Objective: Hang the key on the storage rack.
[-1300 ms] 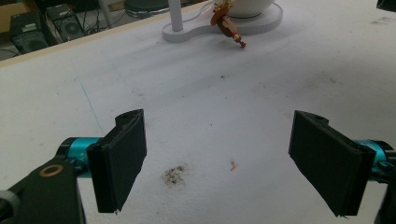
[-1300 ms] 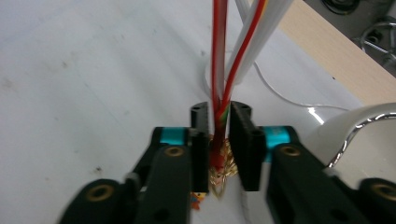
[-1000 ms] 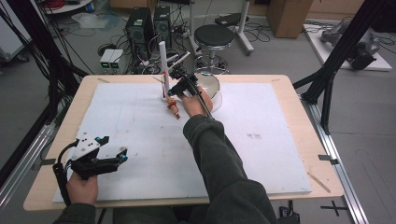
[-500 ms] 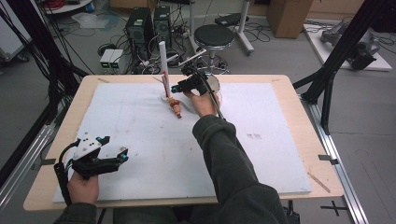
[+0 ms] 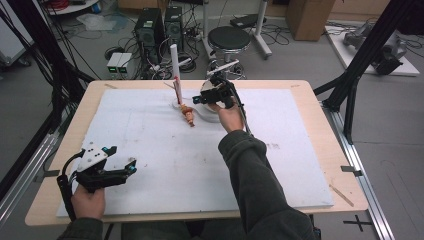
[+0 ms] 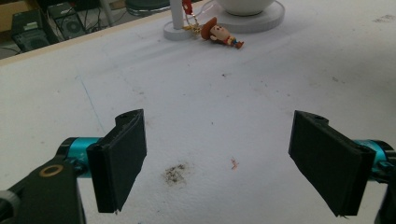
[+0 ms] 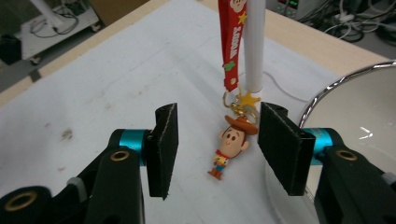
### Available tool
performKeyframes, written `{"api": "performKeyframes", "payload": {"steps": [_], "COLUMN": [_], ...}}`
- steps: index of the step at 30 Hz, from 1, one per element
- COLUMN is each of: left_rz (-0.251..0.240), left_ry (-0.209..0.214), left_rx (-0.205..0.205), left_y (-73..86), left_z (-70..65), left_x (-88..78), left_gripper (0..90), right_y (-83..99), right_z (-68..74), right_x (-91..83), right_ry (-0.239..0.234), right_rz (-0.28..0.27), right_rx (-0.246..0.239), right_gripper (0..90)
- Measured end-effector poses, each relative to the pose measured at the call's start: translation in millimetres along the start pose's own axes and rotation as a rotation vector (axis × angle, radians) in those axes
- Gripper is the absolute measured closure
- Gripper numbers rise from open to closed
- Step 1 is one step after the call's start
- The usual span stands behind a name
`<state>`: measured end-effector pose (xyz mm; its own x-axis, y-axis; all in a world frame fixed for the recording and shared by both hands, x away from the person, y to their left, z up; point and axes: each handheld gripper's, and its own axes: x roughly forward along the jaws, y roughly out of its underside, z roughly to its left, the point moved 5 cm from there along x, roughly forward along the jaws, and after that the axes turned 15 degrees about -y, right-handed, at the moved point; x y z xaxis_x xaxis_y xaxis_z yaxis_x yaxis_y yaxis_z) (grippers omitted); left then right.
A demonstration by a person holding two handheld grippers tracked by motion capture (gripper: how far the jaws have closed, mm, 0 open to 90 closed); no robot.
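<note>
A small cowboy figure keychain [image 5: 188,115] lies on the white mat, joined by a gold ring and a red strap [image 7: 232,46] to a white upright pole [image 5: 174,67]. My right gripper [image 5: 199,99] hovers open just right of the pole. In the right gripper view the cowboy figure [image 7: 232,147] lies beyond and between the two open jaws of that gripper [image 7: 224,149], untouched. My left gripper [image 5: 120,160] rests open and empty near the table's front left. From the left gripper [image 6: 229,168], the cowboy figure [image 6: 219,33] shows far off.
A bowl [image 7: 336,88] on a white round disc [image 5: 207,116] stands just right of the pole, under my right hand. The white mat [image 5: 300,150] covers most of the wooden table [image 5: 330,165]. Computer towers, cables and a stool stand on the floor behind.
My right gripper has drifted a little to the right, away from the pole. The cowboy figure stays lying on the mat, and the left gripper has not moved.
</note>
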<state>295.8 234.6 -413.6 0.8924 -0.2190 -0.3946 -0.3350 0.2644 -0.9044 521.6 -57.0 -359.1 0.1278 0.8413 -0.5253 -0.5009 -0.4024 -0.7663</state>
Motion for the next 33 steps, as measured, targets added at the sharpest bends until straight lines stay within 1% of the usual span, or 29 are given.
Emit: {"api": "performKeyframes", "payload": {"steps": [2, 4, 6, 8, 11, 13, 16, 20, 23, 25, 28, 31, 33], "left_rz": [0.001, 0.0, 0.002, 0.003, 0.003, 0.0, 0.003, 0.001, 0.005, 0.004, 0.002, 0.001, 0.002], "left_ry": [-0.001, -0.004, -0.002, -0.005, -0.007, -0.012, -0.015, -0.015, -0.016, -0.012, -0.011, -0.013, -0.009], "left_rx": [0.0, -0.002, -0.001, -0.004, -0.002, -0.004, -0.004, -0.005, -0.002, -0.004, -0.004, -0.004, -0.003], "left_y": [0.3, 0.6, 1.1, 1.4, 2.0, 2.0, 2.4, 2.7, 2.9, 2.8, 2.0, 1.6, 1.8], "left_z": [0.0, 0.3, 0.6, 1.0, 1.3, 1.5, 2.0, 1.9, 1.7, 0.7, 0.0, -0.1, 0.0], "left_x": [-0.5, -0.7, -1.0, -1.6, -2.6, -3.2, -4.7, -4.7, -4.6, -4.3, -4.7, -4.4, -4.0], "left_gripper": [19.6, 19.6, 19.6, 19.6, 19.6, 19.6, 19.6, 19.6, 19.6, 19.6, 19.6, 19.6, 19.6], "right_y": [0.6, 0.8, 2.4, 5.1, 9.7, 12.6, 15.8, 19.7, 24.4, 28.7, 34.3, 37.9, 40.3], "right_z": [1.3, 3.7, 5.0, 6.3, 7.9, 8.2, 8.8, 9.1, 10.0, 9.4, 7.4, 8.6, 8.3], "right_x": [-3.7, -7.9, -10.9, -14.2, -20.0, -23.9, -31.1, -39.3, -43.9, -46.6, -50.2, -55.4, -58.8], "right_ry": [-0.003, -0.002, -0.025, -0.03, -0.052, -0.059, -0.063, -0.066, -0.078, -0.073, -0.08, -0.073, -0.068], "right_rz": [-0.009, -0.035, -0.054, -0.065, -0.089, -0.087, -0.108, -0.123, -0.136, -0.14, -0.143, -0.154, -0.152], "right_rx": [-0.007, -0.03, -0.016, -0.019, -0.021, -0.01, -0.011, -0.016, -0.01, -0.008, 0.011, 0.009, 0.009], "right_gripper": [47.5, 47.0, 45.8, 45.1, 43.6, 41.2, 39.0, 35.6, 33.6, 31.8, 30.2, 27.9, 26.9]}}
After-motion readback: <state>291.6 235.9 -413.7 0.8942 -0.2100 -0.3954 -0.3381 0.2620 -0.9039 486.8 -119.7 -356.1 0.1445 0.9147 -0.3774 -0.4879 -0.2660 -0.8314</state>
